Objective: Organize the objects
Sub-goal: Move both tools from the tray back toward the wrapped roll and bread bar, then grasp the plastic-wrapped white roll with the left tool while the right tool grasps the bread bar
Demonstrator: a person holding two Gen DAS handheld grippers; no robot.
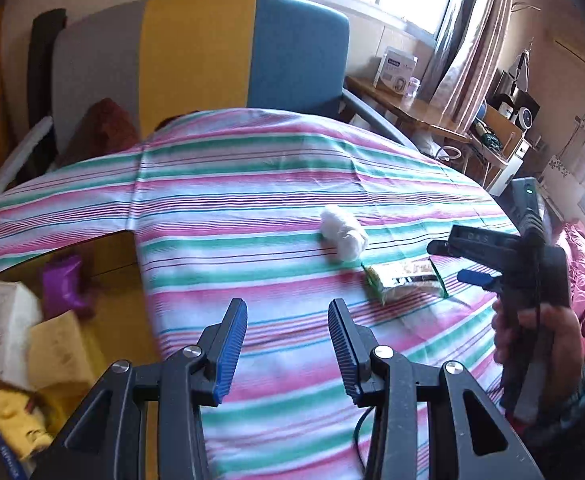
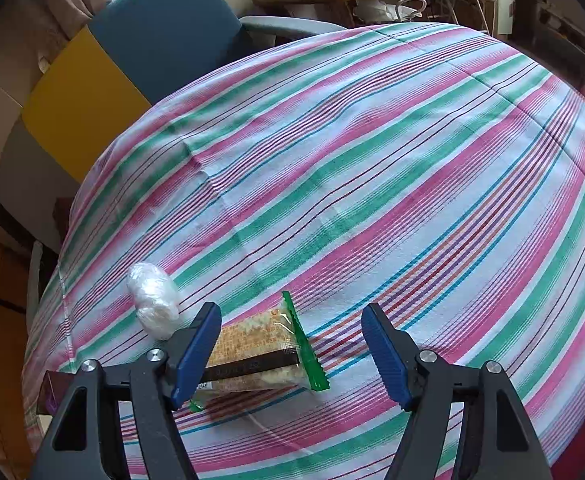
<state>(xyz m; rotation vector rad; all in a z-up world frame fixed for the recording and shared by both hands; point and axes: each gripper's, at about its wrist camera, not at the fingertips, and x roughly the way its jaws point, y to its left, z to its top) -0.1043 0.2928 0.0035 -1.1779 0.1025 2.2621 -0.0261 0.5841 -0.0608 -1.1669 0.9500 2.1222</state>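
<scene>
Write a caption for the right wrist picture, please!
Open right gripper poised over a wrapped snack beside a white bundle.

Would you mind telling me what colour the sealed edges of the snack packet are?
Green, on the snack packet; clearest in the right wrist view.

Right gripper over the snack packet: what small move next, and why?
Probably shift the right gripper slightly toward its left finger, then lower and close. Its jaws are apart, and the snack packet lies flat on the striped cloth partly behind the left finger, not centred. The white wrapped ball beside it should stay outside the jaws.
</scene>
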